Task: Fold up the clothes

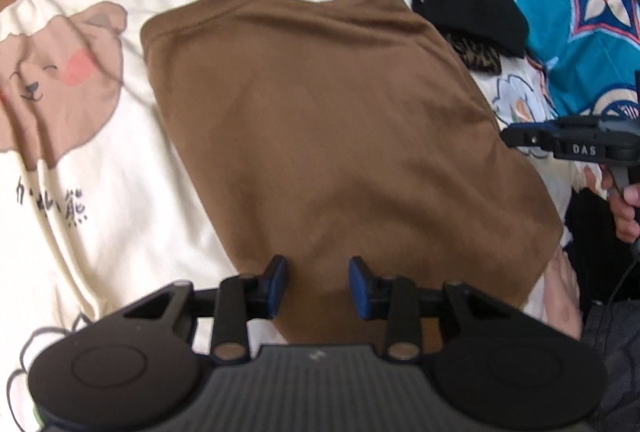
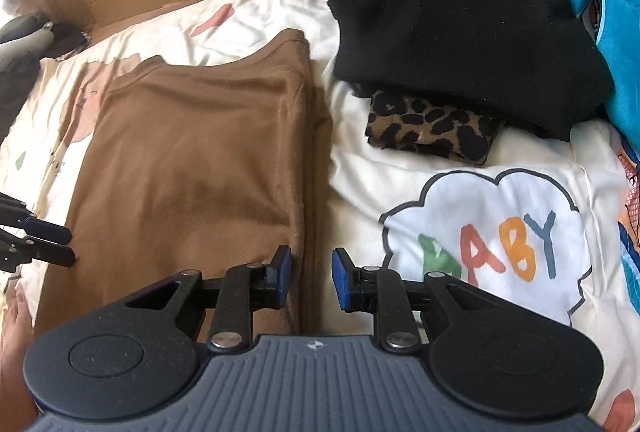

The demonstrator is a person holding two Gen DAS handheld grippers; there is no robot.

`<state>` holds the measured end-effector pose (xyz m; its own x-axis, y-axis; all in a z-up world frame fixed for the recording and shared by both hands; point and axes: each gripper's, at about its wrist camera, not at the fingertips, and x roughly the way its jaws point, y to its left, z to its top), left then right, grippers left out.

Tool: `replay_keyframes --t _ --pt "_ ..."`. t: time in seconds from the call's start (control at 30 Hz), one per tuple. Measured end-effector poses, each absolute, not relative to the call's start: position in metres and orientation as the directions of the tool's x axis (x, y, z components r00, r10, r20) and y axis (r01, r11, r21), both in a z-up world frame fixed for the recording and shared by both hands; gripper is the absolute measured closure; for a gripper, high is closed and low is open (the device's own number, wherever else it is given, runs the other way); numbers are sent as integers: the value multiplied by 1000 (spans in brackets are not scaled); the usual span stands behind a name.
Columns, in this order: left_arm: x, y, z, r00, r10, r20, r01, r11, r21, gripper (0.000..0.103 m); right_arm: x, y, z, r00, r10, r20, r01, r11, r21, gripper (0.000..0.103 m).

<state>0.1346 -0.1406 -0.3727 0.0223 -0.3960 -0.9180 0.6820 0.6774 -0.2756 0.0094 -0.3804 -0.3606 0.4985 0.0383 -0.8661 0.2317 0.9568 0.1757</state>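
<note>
Risk, thin grab: your right gripper (image 2: 312, 278) hangs over the right-hand folded edge of the brown top (image 2: 200, 160). That edge looks stacked in layers, so closing there may catch only the upper layer and pull the fold open.
Risk, bedding: the cream duvet (image 2: 360, 168) lies directly under the top. Reaching too deep at the near hem could pinch the duvet along with it.
Risk, uneven lift: your two hands sit at different spots along the near hem. Lifting them out of step would likely skew the next fold.
Risk, neighbours: the black sweater (image 2: 460, 32) and the leopard-print cloth (image 2: 432, 130) are stacked just beside the top's right edge. A wide swing could drag them.
Top, place: it lies flat on the duvet, partly folded, neckline at the far end.
Left gripper (image 1: 318, 282): fingers apart, nothing pinched, and the near hem shows in the gap between them.
Right gripper: fingers apart, nothing pinched. The left finger (image 2: 282, 274) is over brown fabric, the right finger (image 2: 342, 282) over the duvet.
Contact: you cannot tell from these views whether either gripper's tips touch the cloth.
</note>
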Motion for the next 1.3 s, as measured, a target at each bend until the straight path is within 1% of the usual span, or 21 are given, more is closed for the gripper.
replay_keyframes --t 0.17,0.27,0.33,0.4,0.47,0.6,0.9,1.07,1.3 --pt "127 -142 -373 -16 -373 -928 711 648 -273 66 1 -382 -351 507 45 -861 249 948 196 73" --pt "123 -140 -370 -73 -373 -925 722 620 -307 67 -6 -382 -346 508 48 -860 248 948 200 73" --pt "120 -138 -369 -115 -374 -920 725 602 -335 71 -9 -379 -345 502 55 -863 241 949 201 73" --pt "117 -135 -369 -161 -376 -913 720 588 -369 85 -12 -376 -344 497 63 -865 230 952 202 73" --pt "113 -132 -370 -211 -379 -901 707 578 -408 91 -15 -372 -344 494 73 -867 214 955 203 73" --pt "103 -131 -371 -258 -365 -894 711 556 -432 92 -17 -361 -344 483 107 -869 170 962 213 73" --pt "91 -124 -364 -325 -368 -871 710 514 -482 92 -27 -348 -346 412 110 -905 133 975 179 72" --pt "85 -126 -389 -323 -333 -886 708 537 -459 93 -29 -346 -353 384 102 -918 135 977 165 72" --pt "84 -131 -403 -303 -305 -903 735 529 -425 92 -28 -347 -358 364 75 -928 139 981 134 72"
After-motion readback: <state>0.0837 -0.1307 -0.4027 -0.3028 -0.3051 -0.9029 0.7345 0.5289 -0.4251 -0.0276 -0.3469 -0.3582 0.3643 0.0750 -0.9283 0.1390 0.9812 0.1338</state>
